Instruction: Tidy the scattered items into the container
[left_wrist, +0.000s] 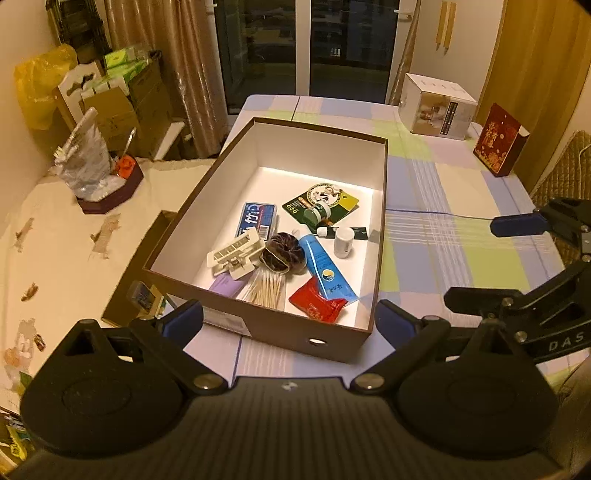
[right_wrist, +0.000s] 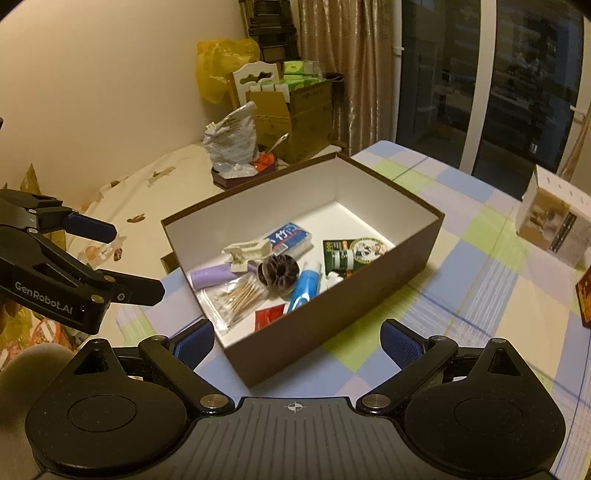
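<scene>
The box (left_wrist: 291, 325), brown outside and white inside, sits on the checked cloth of the worktop (left_wrist: 454, 236) and holds a blue tube (left_wrist: 325, 267), a red packet (left_wrist: 317, 302), a bag of cotton swabs (left_wrist: 264, 290), a white hair clip (left_wrist: 236, 254), a dark scrunchie (left_wrist: 283, 253), a purple tube (right_wrist: 212, 276) and a green card (left_wrist: 320, 203). "GenRobot.AI" reads on the left tongs (right_wrist: 122, 258) and "DAS" on the right tongs (left_wrist: 480, 258). Both hover wide open and empty near the box's near wall, with curtains (left_wrist: 188, 66), dark glass doors (left_wrist: 306, 48) and stacked cartons (left_wrist: 122, 103) behind.
</scene>
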